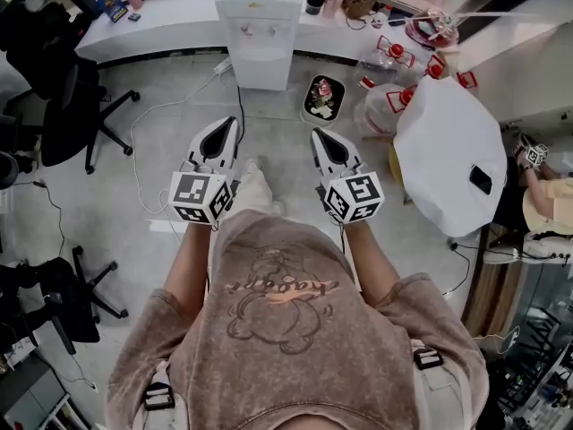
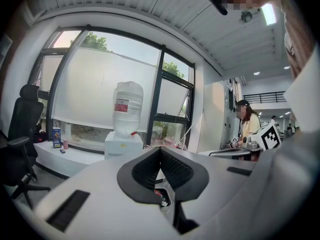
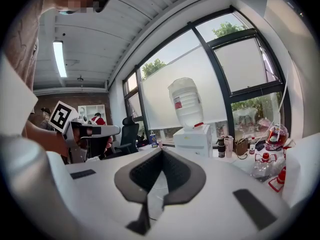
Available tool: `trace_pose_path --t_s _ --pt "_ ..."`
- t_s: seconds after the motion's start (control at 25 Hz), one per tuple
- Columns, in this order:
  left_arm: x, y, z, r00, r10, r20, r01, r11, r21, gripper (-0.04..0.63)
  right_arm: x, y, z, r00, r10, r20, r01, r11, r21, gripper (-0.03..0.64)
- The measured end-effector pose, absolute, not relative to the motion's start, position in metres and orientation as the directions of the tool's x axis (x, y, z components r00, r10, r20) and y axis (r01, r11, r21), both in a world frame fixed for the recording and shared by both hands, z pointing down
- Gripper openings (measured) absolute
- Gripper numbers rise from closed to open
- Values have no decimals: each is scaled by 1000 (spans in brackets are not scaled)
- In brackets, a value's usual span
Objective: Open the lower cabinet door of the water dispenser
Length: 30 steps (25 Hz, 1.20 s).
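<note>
The white water dispenser (image 1: 260,25) stands against the low white counter at the far side of the floor, with a clear bottle (image 2: 127,106) on top. Its lower front (image 1: 260,68) faces me, and its door looks closed. My left gripper (image 1: 230,124) and right gripper (image 1: 317,133) are held side by side in front of my chest. Both point toward the dispenser and are well short of it. The jaws of each are shut with nothing between them. In the left gripper view the dispenser (image 2: 123,145) shows just above the gripper (image 2: 160,149). In the right gripper view the dispenser (image 3: 194,140) sits beyond the gripper (image 3: 161,152).
A black tray (image 1: 324,97) lies on the floor right of the dispenser, with several water bottles (image 1: 387,106) beyond it. A large white tabletop (image 1: 448,150) and a seated person (image 1: 548,200) are at the right. Black office chairs (image 1: 72,106) stand left. A cable (image 1: 161,106) runs across the floor.
</note>
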State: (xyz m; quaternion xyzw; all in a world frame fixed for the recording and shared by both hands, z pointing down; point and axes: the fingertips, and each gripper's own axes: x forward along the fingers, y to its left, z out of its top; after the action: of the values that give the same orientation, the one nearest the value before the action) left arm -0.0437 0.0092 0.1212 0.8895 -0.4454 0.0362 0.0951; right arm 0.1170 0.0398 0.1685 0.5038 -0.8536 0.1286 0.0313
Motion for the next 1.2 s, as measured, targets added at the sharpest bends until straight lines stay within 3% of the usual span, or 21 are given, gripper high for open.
trace_pose_path --t_s 0.68,1.2 --pt "-37 -104 149 637 -754 159 -771 -623 133 12 116 -73 194 -475 -861 181 -876 443 -192 6" --pt "-38 -202 271 656 -740 149 -755 -644 124 12 117 -173 316 -466 -870 161 -880 436 -190 6"
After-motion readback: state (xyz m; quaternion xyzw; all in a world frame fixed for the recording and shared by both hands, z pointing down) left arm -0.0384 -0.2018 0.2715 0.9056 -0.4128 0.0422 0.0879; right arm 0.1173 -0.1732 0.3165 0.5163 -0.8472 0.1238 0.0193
